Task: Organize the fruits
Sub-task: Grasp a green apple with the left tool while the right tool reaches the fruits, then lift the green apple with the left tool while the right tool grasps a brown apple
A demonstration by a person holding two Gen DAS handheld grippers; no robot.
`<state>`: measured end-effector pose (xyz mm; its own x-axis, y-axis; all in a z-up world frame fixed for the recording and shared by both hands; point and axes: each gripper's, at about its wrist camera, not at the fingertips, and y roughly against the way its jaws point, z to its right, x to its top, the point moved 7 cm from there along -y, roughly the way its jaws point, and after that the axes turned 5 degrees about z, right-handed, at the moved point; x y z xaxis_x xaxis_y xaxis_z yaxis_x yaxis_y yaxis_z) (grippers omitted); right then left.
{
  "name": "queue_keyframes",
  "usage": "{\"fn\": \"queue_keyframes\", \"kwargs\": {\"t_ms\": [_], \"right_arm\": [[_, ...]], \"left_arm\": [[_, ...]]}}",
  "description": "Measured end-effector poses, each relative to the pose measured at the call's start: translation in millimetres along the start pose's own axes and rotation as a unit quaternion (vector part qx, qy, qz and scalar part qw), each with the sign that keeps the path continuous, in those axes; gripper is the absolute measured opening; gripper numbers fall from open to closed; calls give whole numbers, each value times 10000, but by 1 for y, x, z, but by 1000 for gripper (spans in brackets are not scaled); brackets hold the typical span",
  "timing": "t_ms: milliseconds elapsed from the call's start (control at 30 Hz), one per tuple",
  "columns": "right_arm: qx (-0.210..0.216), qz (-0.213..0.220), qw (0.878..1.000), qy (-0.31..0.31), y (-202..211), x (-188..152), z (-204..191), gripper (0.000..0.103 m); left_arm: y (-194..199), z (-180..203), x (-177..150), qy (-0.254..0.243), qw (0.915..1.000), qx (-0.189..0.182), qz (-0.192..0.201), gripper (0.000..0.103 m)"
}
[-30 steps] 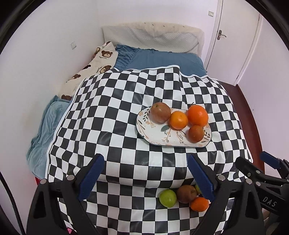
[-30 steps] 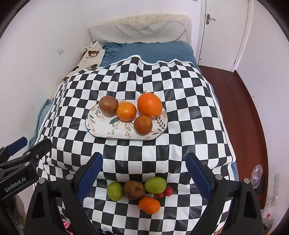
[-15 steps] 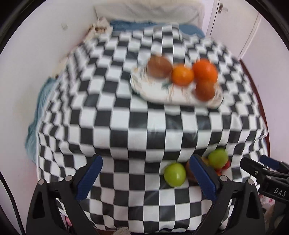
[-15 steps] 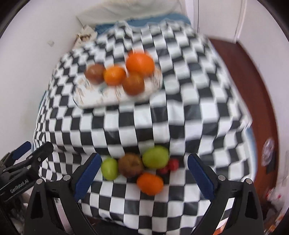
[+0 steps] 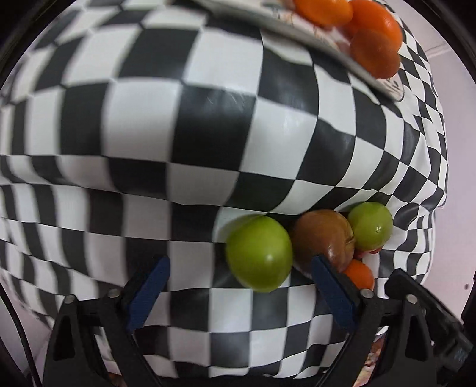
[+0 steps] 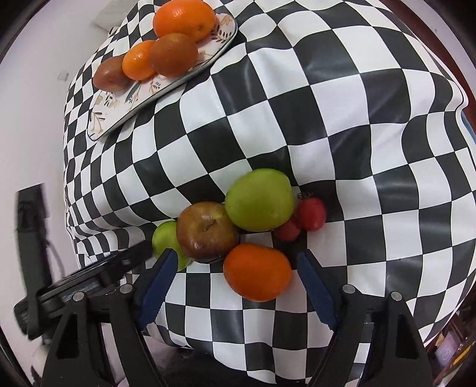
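Loose fruit lies near the front edge of the checkered cloth: a small green apple point(image 5: 259, 252), a brown-red apple point(image 6: 206, 229), a larger green apple point(image 6: 258, 200), an orange point(image 6: 257, 271) and two cherry tomatoes point(image 6: 311, 213). My left gripper point(image 5: 239, 282) is open, just below the small green apple. My right gripper point(image 6: 233, 274) is open, with the orange between its fingers, not touching. A floral plate point(image 6: 125, 114) at the back holds several oranges point(image 6: 184, 19) and a brown fruit point(image 6: 109, 75).
The checkered cloth point(image 6: 312, 119) drapes over the bed and drops off at the front and right. The left gripper's body point(image 6: 86, 277) shows at the lower left of the right wrist view. A white wall point(image 6: 29, 119) is at the left.
Both grippers have dropped low and moved in close to the loose fruit. The plate has slid to the top of both views. Both stay open.
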<state>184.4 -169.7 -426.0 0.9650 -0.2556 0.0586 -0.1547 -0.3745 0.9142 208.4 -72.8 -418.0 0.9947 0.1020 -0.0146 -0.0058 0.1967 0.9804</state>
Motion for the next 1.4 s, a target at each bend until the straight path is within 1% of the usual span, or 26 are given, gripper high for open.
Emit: {"fn": "queue_keyframes", "kwargs": {"t_ms": [33, 100, 167, 200, 233, 267, 367, 400, 433, 500, 533, 567, 600, 633, 667, 733, 767, 833, 900, 1000, 1033, 1133, 1200, 1300, 1367, 1400], "right_arm": [[-7, -8, 10000, 17, 0, 1, -1, 84], [-30, -3, 10000, 29, 1, 3, -2, 84], [-32, -9, 10000, 56, 3, 3, -3, 85], [-46, -5, 10000, 73, 3, 3, -4, 85], [-52, -10, 9999, 90, 3, 5, -6, 85], [-56, -21, 9999, 103, 2, 5, -8, 85], [-29, -109, 9999, 118, -4, 6, -13, 85], [7, -173, 9998, 133, -8, 6, -17, 85], [32, -188, 9997, 132, -9, 6, -18, 85], [71, -267, 9995, 158, -17, 7, -24, 85], [89, -320, 9993, 152, -23, 8, -26, 85], [85, -376, 9992, 134, -28, 8, -27, 85], [41, -421, 9990, 147, -34, 11, -29, 85], [34, -458, 9988, 159, -40, 12, -31, 85], [28, -528, 9985, 125, -46, 14, -31, 86], [-10, -662, 9977, 134, -53, 14, -36, 86], [-26, -762, 9968, 220, -57, 13, -41, 85], [92, -865, 9962, 20, -60, 12, -39, 84], [201, -930, 9954, -144, -61, 13, -33, 84], [231, -938, 9950, -238, -61, 11, -23, 84], [267, -927, 9949, -283, -60, 11, -21, 84], [447, -948, 9934, -466, -57, 14, -15, 84], [510, -967, 9925, -540, -56, 16, -12, 84], [508, -995, 9922, -551, -60, 17, -10, 84], [458, -1006, 9926, -506, -67, 18, -12, 84], [414, -1017, 9929, -451, -71, 19, -13, 84]], "left_arm": [[-4, 1, 0, 26, 10000, -45, -23, 68], [-13, 3, -2, 31, 9998, -176, -100, 64], [-16, 4, -3, 18, 9997, -228, -49, 63], [-16, 5, -3, 12, 9997, -262, -17, 59], [-17, 6, -5, 29, 9992, -399, -10, 51], [-15, 7, -6, 10, 9990, -437, -30, 51], [-5, 9, -5, -122, 9994, -321, 60, 48], [-1, 8, -6, -170, 9995, -255, 89, 43], [4, 2, -6, -233, 9995, -158, 132, 40], [18, -4, -4, -408, 9985, 120, 350, 40], [19, -6, -2, -451, 9981, 161, 394, 40], [17, -9, -1, -432, 9985, 57, 340, 43], [13, -10, 0, -350, 9990, -127, 239, 45], [6, -12, 0, -230, 9991, -336, 74, 52], [-4, -13, 0, -119, 9987, -476, -123, 56], [-17, -12, 0, 72, 9969, -729, -288, 63], [-22, -14, 0, 207, 9958, -826, -338, 65], [-30, -15, 0, 380, 9938, -961, -415, 66], [-30, -13, 1, 357, 9942, -946, -360, 65], [-24, -6, 0, 137, 9955, -896, -270, 51], [-18, -13, -4, 103, 9960, -847, -256, 51], [-11, -14, -8, 41, 9971, -738, -173, 49], [-4, -19, -10, 1, 9975, -693, -129, 46], [13, -35, -15, -213, 9988, -443, 60, 46], [20, -46, -12, -199, 9987, -479, 12, 47], [19, -47, -11, -115, 9985, -531, -39, 48]]}}
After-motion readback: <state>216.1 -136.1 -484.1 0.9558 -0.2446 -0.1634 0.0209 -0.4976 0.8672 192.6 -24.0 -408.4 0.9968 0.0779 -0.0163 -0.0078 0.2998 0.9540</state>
